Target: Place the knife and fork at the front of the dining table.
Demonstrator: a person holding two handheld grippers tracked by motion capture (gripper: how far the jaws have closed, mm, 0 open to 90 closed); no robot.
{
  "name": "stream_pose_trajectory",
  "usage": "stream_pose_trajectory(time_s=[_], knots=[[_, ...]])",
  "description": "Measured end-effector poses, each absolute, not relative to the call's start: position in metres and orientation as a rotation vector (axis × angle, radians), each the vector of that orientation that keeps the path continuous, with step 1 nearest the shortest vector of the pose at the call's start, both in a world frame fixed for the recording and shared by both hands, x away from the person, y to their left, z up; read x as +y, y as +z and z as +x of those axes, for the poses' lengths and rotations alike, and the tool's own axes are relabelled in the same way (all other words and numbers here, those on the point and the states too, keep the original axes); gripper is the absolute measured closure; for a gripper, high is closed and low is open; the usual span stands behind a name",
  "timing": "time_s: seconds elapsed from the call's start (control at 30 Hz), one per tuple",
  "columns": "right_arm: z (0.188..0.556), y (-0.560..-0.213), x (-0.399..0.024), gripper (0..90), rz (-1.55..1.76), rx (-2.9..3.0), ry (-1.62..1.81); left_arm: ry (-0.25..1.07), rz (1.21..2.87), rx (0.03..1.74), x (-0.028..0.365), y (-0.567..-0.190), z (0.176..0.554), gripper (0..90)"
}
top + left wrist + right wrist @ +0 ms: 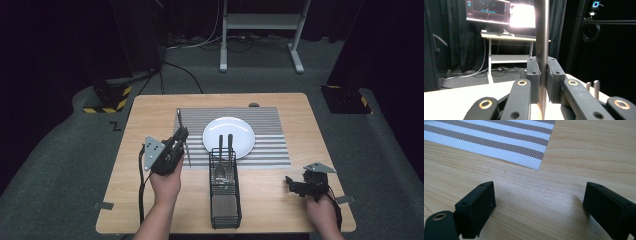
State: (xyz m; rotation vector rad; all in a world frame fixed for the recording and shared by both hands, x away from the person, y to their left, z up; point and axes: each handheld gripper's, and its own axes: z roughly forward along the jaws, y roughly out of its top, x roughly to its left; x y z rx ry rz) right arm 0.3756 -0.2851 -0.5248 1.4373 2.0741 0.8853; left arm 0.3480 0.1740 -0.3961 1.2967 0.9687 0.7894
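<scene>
Where the high view looks down, left claw: the left claw (181, 136) is clamped on a thin metal utensil (179, 117), gripped near its middle.
High view, long axis: the utensil runs past the claw both ways, one end ahead of the tips, the other back beside the hand, low over the striped mat (270, 125).
High view, target side: the white plate (210, 135) lies just to the claw's right, and the wire basket (212, 200) sits right of it and nearer the person.
High view, nearer hand: the left one; the right claw (292, 184) rests well apart at the surface's (150, 110) near right corner.
High view, hard to tell: whether the utensil is a knife or a fork.
Left gripper view, grip: the left claw's (542, 72) pads press both faces of the utensil (542, 30), which rises straight ahead.
Left gripper view, cut off: its far end, by the frame's top.
Right gripper view, state: the right claw (539, 200) stands wide and empty over bare surface (574, 157), with the mat's (499, 135) corner ahead.
</scene>
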Motion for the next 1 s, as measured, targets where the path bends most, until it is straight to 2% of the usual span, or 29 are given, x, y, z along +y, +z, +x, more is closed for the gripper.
stream_pose_trajectory(time_s=[0.63, 0.77, 1.0], knots=[[0.376, -0.525, -0.284, 9.8, 1.442, 2.071, 0.882, 0.756, 1.378, 1.117, 0.176, -0.426, 0.395, 81.8], [0.376, -0.525, -0.284, 9.8, 1.442, 2.071, 0.882, 0.708, 1.410, 1.187, 0.174, -0.432, 0.407, 81.9], [0.376, -0.525, -0.284, 9.8, 1.442, 2.071, 0.883, 0.722, 1.454, 1.213, 0.168, -0.433, 0.423, 81.9]])
